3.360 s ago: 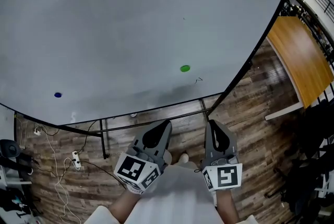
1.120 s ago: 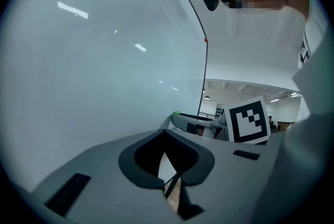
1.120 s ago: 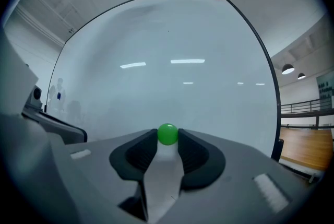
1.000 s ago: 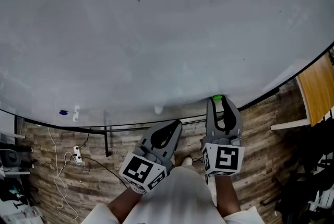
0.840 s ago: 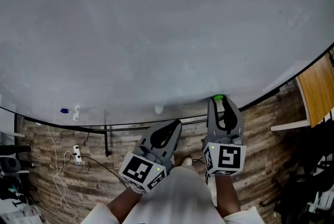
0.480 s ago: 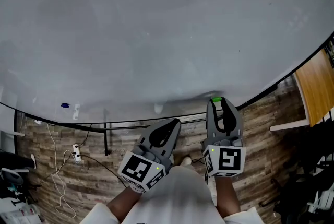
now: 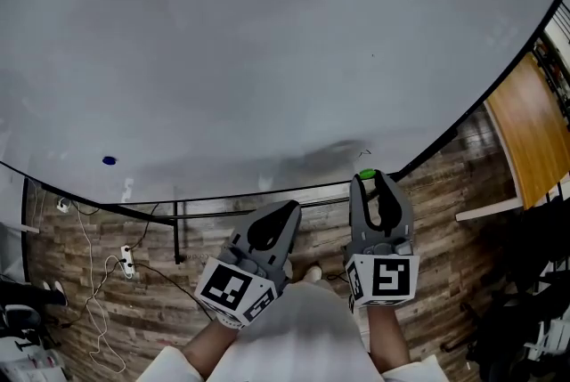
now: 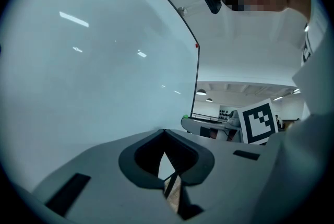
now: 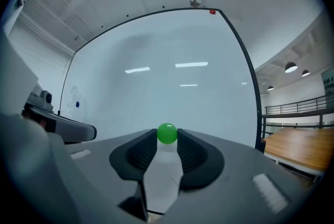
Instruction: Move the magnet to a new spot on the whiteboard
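Observation:
The green magnet [image 7: 365,174] [image 9: 167,133] is a small round ball pinched between the tips of my right gripper [image 7: 366,179] [image 9: 167,137], which is shut on it. It sits in front of the lower right part of the big whiteboard [image 7: 267,51] [image 9: 172,87]; I cannot tell whether it touches the board. A faint scribble [image 7: 362,150] marks the board just above it. My left gripper [image 7: 290,209] [image 8: 165,132] hangs beside the right one, below the board's bottom edge, shut and empty.
A blue magnet [image 7: 109,161] [image 9: 77,104] sticks to the board's lower left. Under the board are its black stand bars [image 7: 176,233], with cables and a power strip [image 7: 126,263] on the wooden floor. A wooden table [image 7: 525,131] stands at the right.
The right gripper went up to the green magnet and shut on it. Since half a second ago it has drawn slightly down and back with the magnet. The left gripper has barely moved.

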